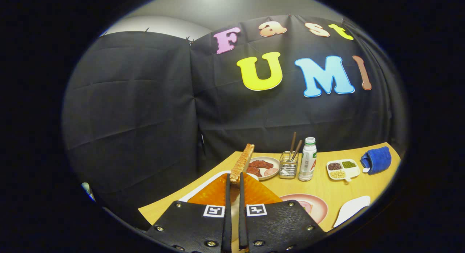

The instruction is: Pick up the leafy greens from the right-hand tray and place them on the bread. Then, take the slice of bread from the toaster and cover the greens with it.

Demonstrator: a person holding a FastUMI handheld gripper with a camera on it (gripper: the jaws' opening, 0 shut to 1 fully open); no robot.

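Observation:
My gripper (233, 180) is shut on a slice of toasted bread (242, 163), held edge-on and upright, sticking up beyond the fingertips. Just below the slice and behind the fingers sits the orange toaster (214, 193) on a white base. To the right of the fingers lies a pink plate (319, 205) with food partly hidden by the gripper body. The leafy greens and the bread they go on are too hidden to make out.
Beyond the slice is a plate of sliced meats (263, 166). Right of it stand a metal holder with sticks (289, 167), a white bottle (307, 160), a small divided dish of grains (342, 169) and a blue cloth (377, 159). A white tray (351, 206) lies near the table edge.

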